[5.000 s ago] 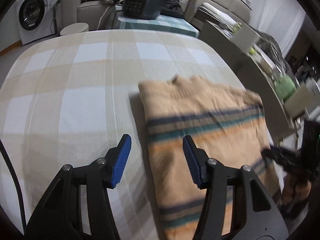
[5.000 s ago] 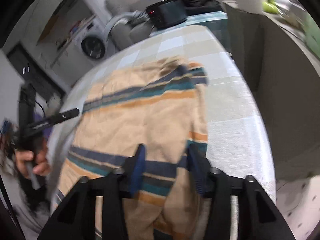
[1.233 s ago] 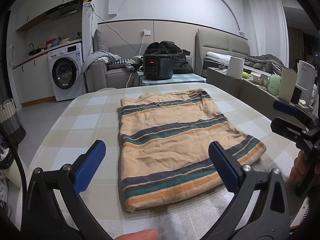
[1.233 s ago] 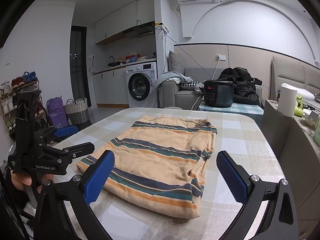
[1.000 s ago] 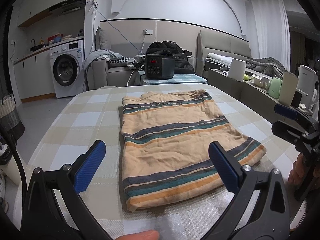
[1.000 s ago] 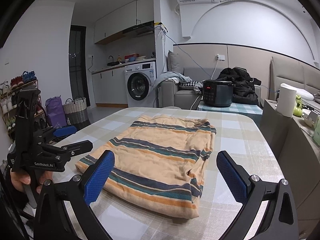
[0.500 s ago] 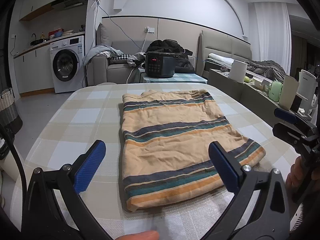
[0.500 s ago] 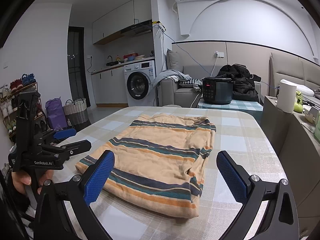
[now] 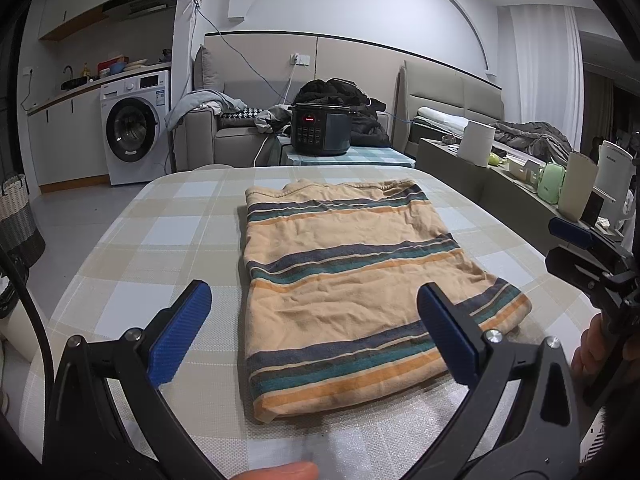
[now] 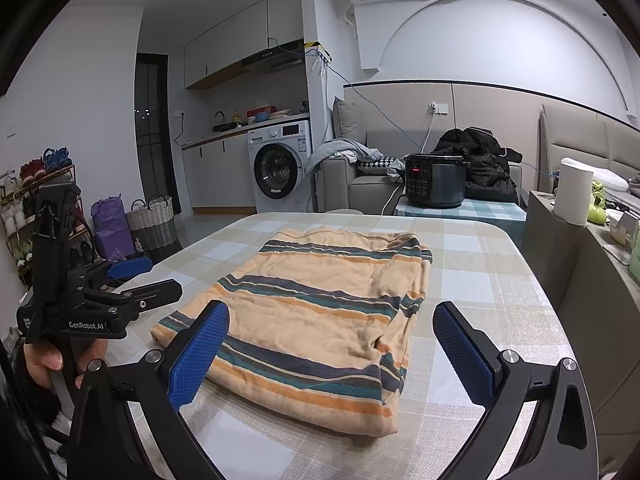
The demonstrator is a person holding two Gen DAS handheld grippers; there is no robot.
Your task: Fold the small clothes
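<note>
A tan garment with navy, teal and orange stripes (image 9: 344, 280) (image 10: 320, 308) lies folded flat in a rectangle on the checked tablecloth (image 9: 168, 236). My left gripper (image 9: 312, 336) hovers wide open over the table's near edge, short of the cloth, with nothing between its blue pads. My right gripper (image 10: 328, 348) is also wide open and empty, held back from the garment's near right corner. In the left wrist view the right gripper (image 9: 580, 252) shows at the right edge, and in the right wrist view the left gripper (image 10: 132, 284) shows at the left, held by a hand.
Behind the table a black rice cooker (image 9: 320, 130) stands on a small checked table. A sofa with clothes (image 9: 224, 120) and a washing machine (image 9: 134, 128) are further back. A low shelf with cups and a paper roll (image 9: 478, 148) runs along the right. Baskets (image 10: 152, 220) stand on the floor.
Five seconds ago both grippers were low over the cloth, the right one shut on it. Now both are open and drawn back. Over the last second both views have crept slightly closer.
</note>
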